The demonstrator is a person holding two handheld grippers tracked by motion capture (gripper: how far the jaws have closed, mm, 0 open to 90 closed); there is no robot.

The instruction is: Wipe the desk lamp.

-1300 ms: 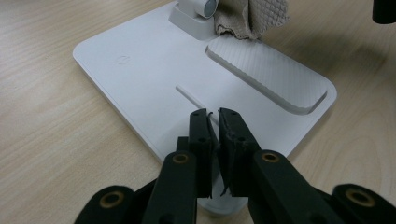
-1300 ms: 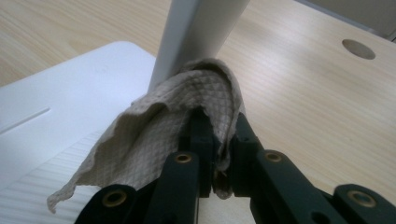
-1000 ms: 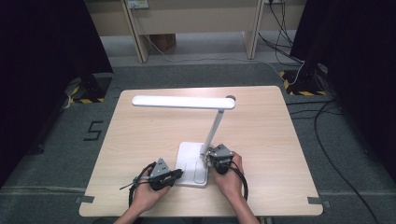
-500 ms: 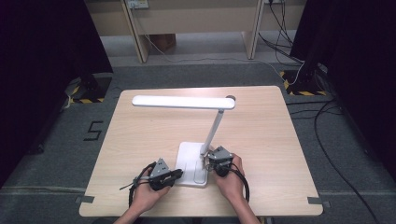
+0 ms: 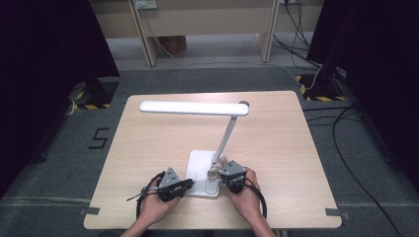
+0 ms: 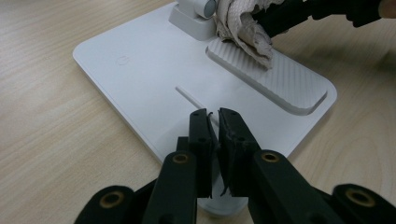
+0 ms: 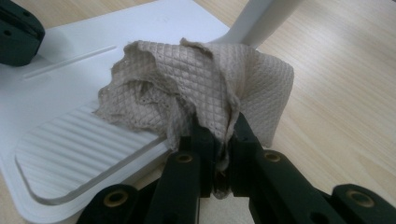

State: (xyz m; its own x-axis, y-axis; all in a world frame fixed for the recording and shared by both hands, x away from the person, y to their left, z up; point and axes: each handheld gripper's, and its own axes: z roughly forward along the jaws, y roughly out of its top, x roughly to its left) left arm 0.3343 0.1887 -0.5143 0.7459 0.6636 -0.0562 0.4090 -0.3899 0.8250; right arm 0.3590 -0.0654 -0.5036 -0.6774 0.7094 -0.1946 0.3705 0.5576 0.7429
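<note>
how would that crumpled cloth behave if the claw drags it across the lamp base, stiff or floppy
Probably floppy: the cloth hangs in loose folds from the right claw, which pinches only one bunch of it. It looks thin and light, so it should trail and bunch rather than push flat. Its quilted texture may catch a little on the ribbed pad of the lamp base.

— Where can we pass on the bench [image 5: 148,148]?
— Left and right stand bare. The lamp base [image 5: 200,165] blocks the near middle; its stem [image 5: 225,140] and head [image 5: 192,107] bar our way farther back.
</note>
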